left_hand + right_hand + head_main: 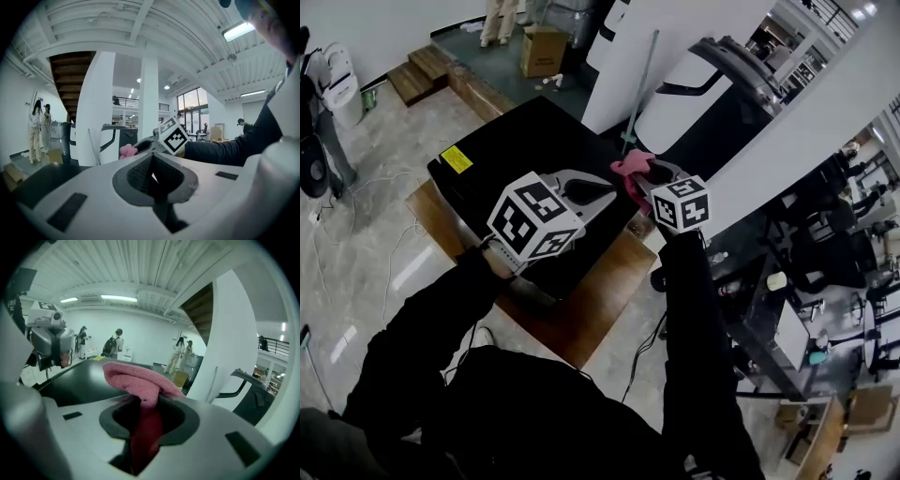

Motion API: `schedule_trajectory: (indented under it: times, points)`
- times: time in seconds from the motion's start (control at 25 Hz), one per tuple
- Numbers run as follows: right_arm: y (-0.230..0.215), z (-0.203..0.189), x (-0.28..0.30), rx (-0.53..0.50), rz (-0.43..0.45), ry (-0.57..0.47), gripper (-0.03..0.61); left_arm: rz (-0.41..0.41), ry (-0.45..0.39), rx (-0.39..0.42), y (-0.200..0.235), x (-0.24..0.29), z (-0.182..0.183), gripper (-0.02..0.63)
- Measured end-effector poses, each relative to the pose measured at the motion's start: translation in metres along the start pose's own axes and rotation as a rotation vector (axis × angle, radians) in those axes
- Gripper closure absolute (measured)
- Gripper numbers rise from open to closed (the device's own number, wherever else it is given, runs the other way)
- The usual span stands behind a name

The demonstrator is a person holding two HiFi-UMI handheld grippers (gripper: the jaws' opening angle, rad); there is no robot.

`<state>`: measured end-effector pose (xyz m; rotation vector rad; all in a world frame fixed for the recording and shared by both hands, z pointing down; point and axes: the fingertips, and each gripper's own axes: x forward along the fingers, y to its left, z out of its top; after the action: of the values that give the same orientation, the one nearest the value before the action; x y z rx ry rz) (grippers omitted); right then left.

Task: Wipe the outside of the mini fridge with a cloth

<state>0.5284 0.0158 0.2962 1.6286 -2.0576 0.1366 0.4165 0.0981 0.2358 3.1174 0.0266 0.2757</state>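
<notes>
**A:** On my right gripper (143, 401) the jaws pinch the cloth (136, 378). On my left gripper (152, 176) they press together, empty.

**B:** How will it handle?

**A:** Soft, light and floppy, I'd judge. Its loose fold flops toward 12 o'clock over the fridge (520, 141).

**B:** Anything hidden?

**A:** The fridge's sides and door, behind my arms.

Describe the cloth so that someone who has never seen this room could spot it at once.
Find the black mini fridge standing on a wooden board. At its right-hand corner, the right claw is shut on the cloth. It is the only pink, fuzzy thing among black, white and grey surroundings.
</notes>
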Motion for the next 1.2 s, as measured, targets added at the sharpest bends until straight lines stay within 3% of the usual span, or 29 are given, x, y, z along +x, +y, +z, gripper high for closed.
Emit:
schedule_trajectory:
  times: [0.32, 0.48, 0.84, 1.2]
  points:
    - [-0.022, -0.037, 0.060, -0.040, 0.005, 0.269, 0.477, 0.012, 0.019, -0.026, 0.035, 0.000, -0.017, 0.608]
    - [-0.013, -0.035, 0.061, -0.025, 0.011, 0.276, 0.488, 0.048, 0.011, -0.020, 0.042, -0.008, -0.023, 0.609]
    - [0.051, -0.032, 0.037, 0.034, 0.152, 0.250, 0.489, 0.094, -0.010, -0.046, 0.035, -0.044, -0.031, 0.609]
    - [0.117, -0.021, 0.021, 0.079, 0.179, 0.253, 0.489, 0.014, 0.026, -0.007, 0.015, -0.086, -0.061, 0.609]
